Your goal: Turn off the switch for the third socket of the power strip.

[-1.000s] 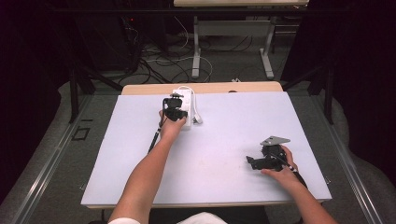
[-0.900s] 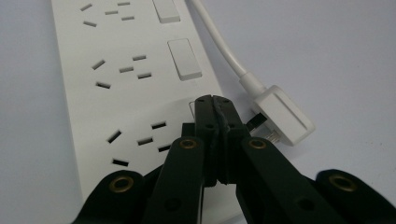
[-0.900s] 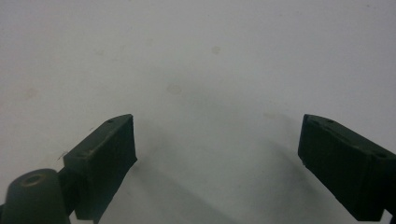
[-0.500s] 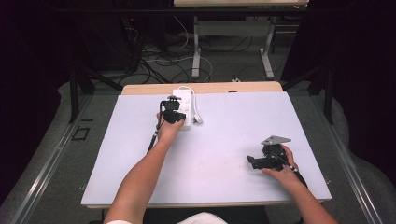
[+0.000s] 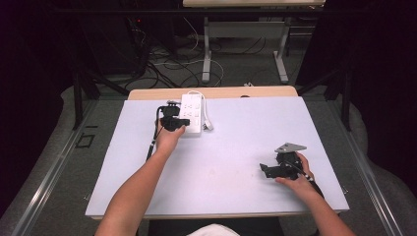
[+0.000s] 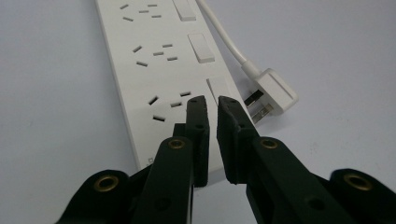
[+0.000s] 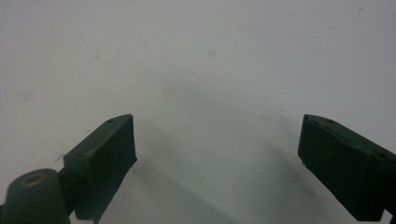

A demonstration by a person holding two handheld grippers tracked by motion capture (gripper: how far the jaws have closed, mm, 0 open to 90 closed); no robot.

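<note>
Left tool advanced, apparently touching power strip.

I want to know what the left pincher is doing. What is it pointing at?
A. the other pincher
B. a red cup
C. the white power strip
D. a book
C: in the left gripper view the left gripper, its jaws nearly together, sits over the near end of the white power strip, beside a switch.

Table: we see a pale top with a wooden strip along its far edge.
Floor: we see loose cables tangled beyond the table.
Far desk: we see grey legs on the floor.
</note>
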